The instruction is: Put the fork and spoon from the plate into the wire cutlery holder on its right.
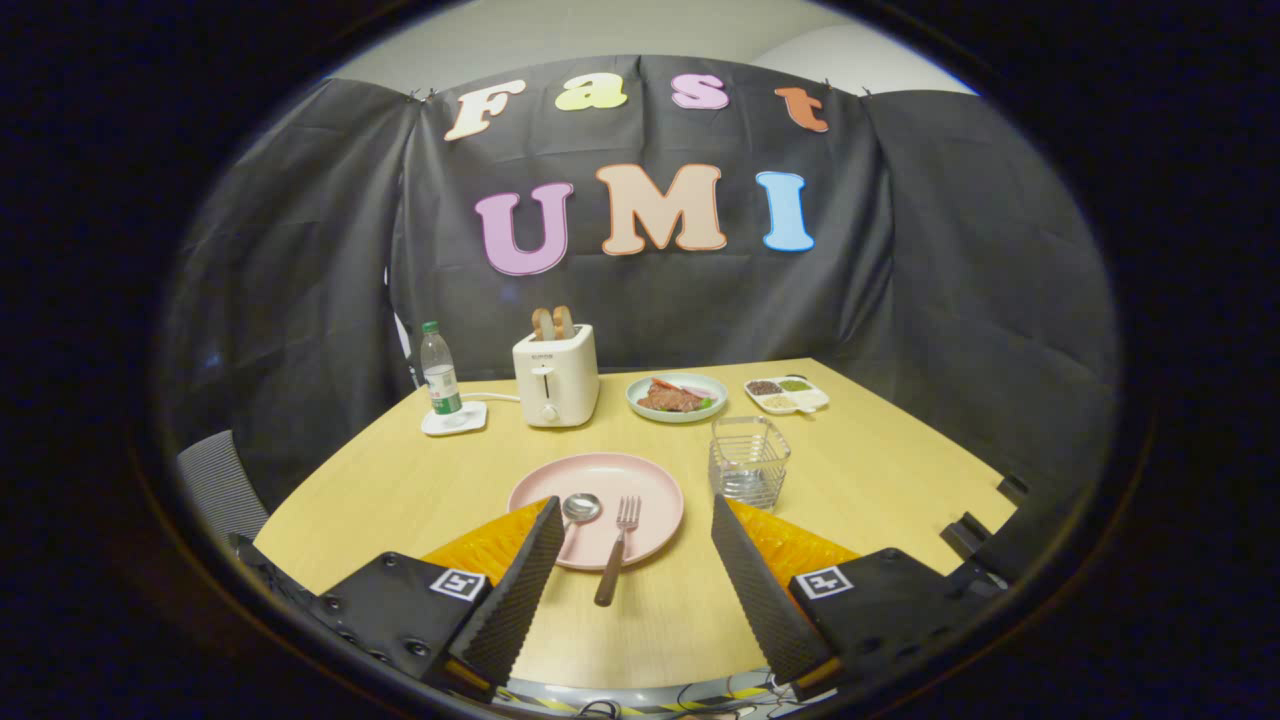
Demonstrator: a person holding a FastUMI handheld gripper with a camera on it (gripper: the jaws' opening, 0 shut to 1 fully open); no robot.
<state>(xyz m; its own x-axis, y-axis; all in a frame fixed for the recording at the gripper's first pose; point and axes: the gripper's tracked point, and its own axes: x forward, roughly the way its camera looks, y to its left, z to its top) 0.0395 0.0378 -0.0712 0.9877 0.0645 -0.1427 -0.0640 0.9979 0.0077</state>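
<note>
Claw (632,540) wide apart, holding nothing, hovering above the near edge of the table (880,470). Between the fingers, just ahead: pink plate (640,478). Spoon (581,508) lies on the plate's near-left part, bowl facing up, handle hidden behind the left finger. Fork (617,550) just right of the spoon, tines pointing away on the plate, brown handle hanging over the plate's near rim onto the table. Fork and spoon side by side, close, can't tell if touching.

Wire cutlery holder (749,461) stands upright just right of the plate, slightly further back, apart from it, just beyond the right finger's tip. Looks empty.

Further back on the table: white toaster (556,378) with two bread slices (553,323) sticking up, water bottle (439,372) on a small white square coaster (453,420) left of the toaster, plate of food (677,397) right of the toaster, small divided tray (786,394) with four compartments right of that. Chair back (220,490) by the table's left side.
</note>
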